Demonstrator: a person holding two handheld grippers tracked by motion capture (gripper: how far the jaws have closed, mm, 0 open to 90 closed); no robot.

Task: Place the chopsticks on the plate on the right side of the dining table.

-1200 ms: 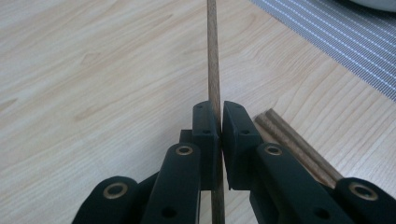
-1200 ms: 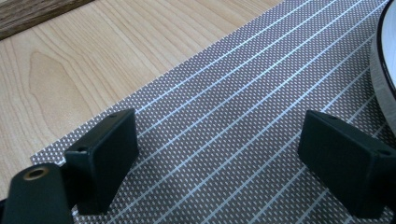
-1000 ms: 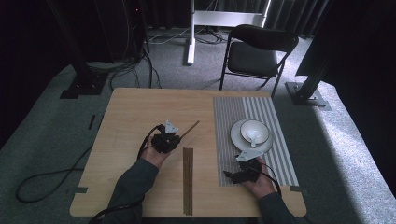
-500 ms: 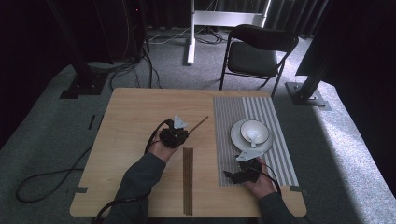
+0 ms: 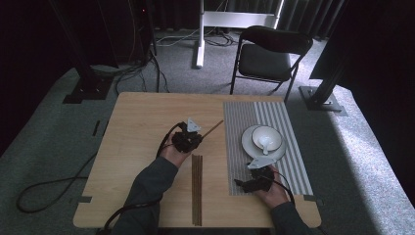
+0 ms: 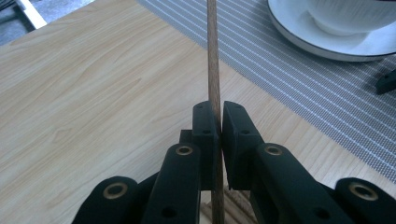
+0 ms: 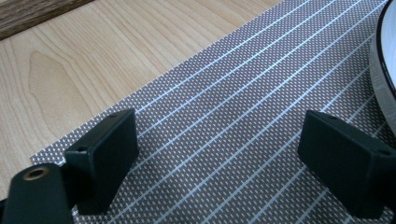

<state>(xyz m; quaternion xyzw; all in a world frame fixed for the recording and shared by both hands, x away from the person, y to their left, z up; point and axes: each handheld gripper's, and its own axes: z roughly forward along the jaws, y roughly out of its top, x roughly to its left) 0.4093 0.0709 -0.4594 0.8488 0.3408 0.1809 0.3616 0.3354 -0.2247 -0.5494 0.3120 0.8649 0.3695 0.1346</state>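
Left gripper view shows your left gripper [image 6: 215, 125] clamped on a single wooden chopstick [image 6: 213, 60], the fingers [image 6: 203, 135] pinched nearly together with only the stick's thickness between them. The stick runs straight out ahead over the table [image 6: 93, 93], toward the striped placemat [image 6: 299, 70] and the white plate [image 6: 322, 44]. In the high view the same chopstick [image 5: 211, 129] juts from the left gripper [image 5: 188, 139] at a slant toward the placemat [image 5: 274, 122], with its far tip close to the mat's edge, while the remaining chopsticks [image 5: 196, 188] lie in a tight bundle on the table just below your left hand.

Judge the stick as very light, stiff and smooth: thin round wood between hard flat pads will likely want to roll or pivot. You hold it near one end, so the long free part acts as a lever, and any knock against the plate or the bowl [image 5: 266, 138] could swing it in the grip. A hold nearer the middle would steady it; as it is, keep the squeeze firm and move gently. It should not break easily, but the crockery beside it is fragile.

Your right gripper [image 7: 224, 182] hangs over the placemat with its fingers [image 7: 105, 154] wide apart and nothing between them, near the plate's rim.
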